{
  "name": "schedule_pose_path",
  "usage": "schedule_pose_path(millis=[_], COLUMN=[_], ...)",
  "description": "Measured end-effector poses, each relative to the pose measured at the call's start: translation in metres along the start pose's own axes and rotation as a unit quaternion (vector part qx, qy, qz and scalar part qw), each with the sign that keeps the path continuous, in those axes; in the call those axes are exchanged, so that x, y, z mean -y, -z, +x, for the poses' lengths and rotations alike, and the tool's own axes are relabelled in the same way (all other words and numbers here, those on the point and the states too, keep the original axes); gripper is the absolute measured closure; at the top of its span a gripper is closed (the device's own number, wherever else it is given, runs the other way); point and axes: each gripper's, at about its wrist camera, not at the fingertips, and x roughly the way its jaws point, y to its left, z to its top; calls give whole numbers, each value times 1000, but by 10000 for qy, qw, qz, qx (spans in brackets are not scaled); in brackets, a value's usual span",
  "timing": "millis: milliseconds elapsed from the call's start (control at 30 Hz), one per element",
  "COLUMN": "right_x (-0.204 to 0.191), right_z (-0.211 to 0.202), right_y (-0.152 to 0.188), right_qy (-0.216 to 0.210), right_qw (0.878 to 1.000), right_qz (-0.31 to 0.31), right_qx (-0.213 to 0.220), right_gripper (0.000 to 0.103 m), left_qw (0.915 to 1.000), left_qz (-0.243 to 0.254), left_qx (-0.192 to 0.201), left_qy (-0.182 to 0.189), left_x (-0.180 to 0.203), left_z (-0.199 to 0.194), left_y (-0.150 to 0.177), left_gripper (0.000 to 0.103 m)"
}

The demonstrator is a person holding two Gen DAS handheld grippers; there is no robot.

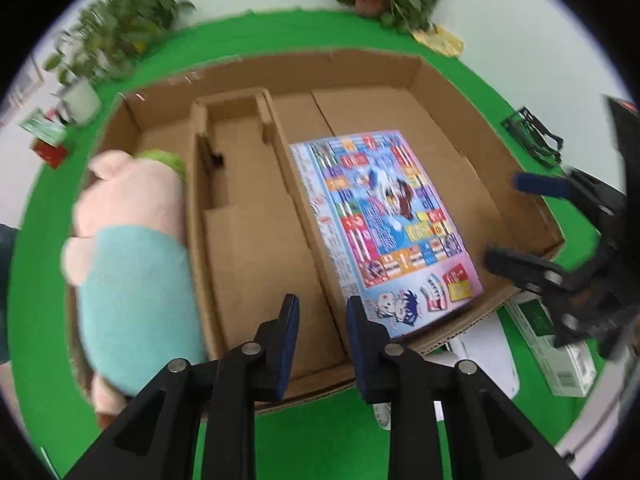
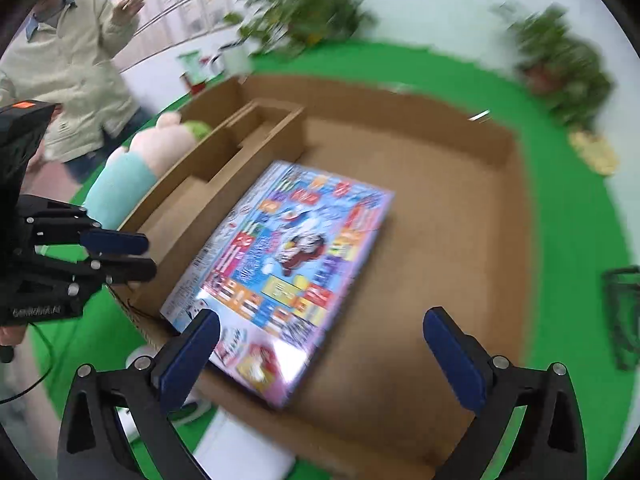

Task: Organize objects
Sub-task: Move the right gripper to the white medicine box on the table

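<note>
The colourful flat game box (image 2: 296,264) lies in the wide right-hand bay of the cardboard tray (image 2: 472,208), just ahead of the right gripper (image 2: 320,344) and slightly to its left. That gripper's jaws stand wide apart with nothing pressed between them; the near corner of the box sits close by its left pad but I see no squeeze on it. The left gripper (image 1: 322,328) hovers over the tray's near edge with its jaws drawn nearly together, a narrow gap showing and nothing in it, so it holds nothing.

My guess is the game box is light, stiff and glossy, probably wrapped in film, so it will slide on the pads. It looks too broad to span across its face; better to pinch it through its thin edge at the near end, or at a long side, and keep it level so it does not swing.

Off to the left gripper's left, the plush pig (image 1: 132,248) fills the narrow bay. It is soft and squashy, light, and forgiving: 1 firm pinch on the body should hold.
</note>
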Motion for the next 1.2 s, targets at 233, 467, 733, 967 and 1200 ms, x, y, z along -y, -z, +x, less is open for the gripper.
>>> schedule_pose_path(millis=[233, 467, 733, 967, 1200], right_x=[-15, -42, -37, -12, 3], right_z=[-55, -88, -97, -105, -112], right_y=[64, 107, 136, 199, 232], right_qy=[535, 965, 1015, 901, 899], right_qw=[9971, 9945, 9939, 9937, 9919], right_qz=[542, 351, 385, 664, 892], right_qx=[-41, 217, 191, -31, -124], right_gripper=[0, 0, 0, 1, 2], left_qw=[9811, 9705, 9660, 9740, 9726], left_qz=[-25, 68, 66, 285, 222], left_qx=[1893, 2371, 2550, 2198, 2203], left_qy=[-405, -426, -428, -471, -711], left_x=[27, 47, 60, 74, 63], left_z=[-73, -97, -110, -89, -92], left_y=[42, 74, 91, 113, 125], left_gripper=[16, 16, 16, 17, 21])
